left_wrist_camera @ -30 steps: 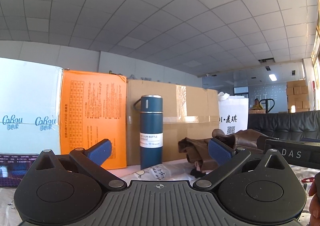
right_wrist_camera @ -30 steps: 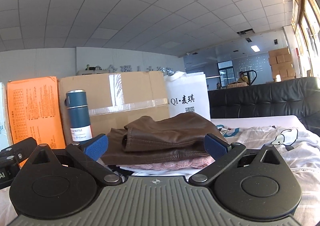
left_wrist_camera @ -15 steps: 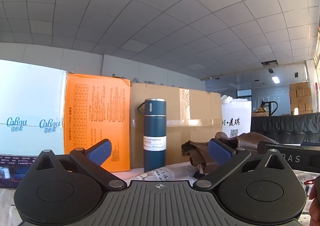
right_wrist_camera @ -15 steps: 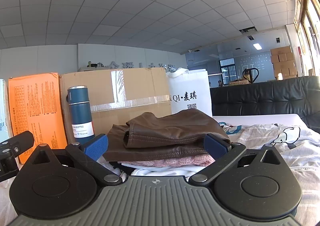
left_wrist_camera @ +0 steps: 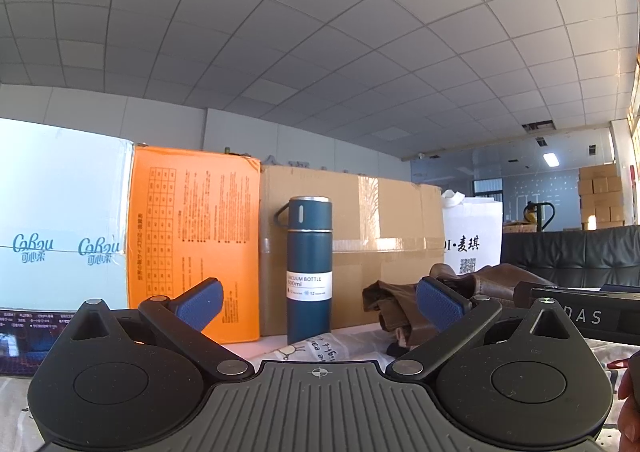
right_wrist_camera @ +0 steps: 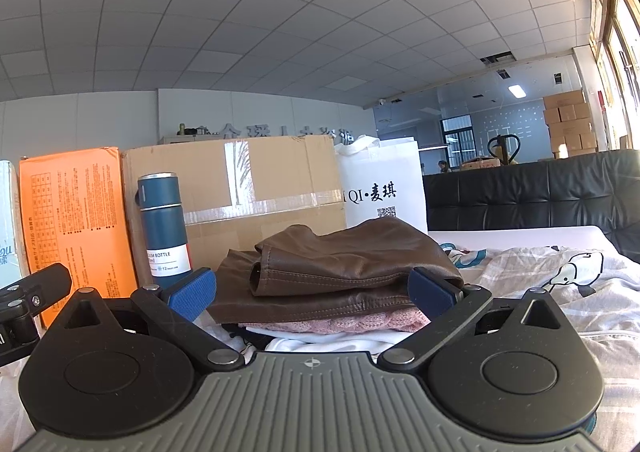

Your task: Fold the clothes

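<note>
Brown jacket folded atop stack, ahead of wide-spread right gripper.

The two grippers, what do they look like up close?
Both match: the left gripper and right gripper have a ribbed grey body marked with a small crosshair, black housings with round discs, black linkage arms with silver pivot pins, and textured blue finger pads.

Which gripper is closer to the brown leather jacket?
Right. The right gripper faces the brown leather jacket head-on, jaws open just before it. The left gripper points at the blue bottle, with the jacket off to its right.
</note>
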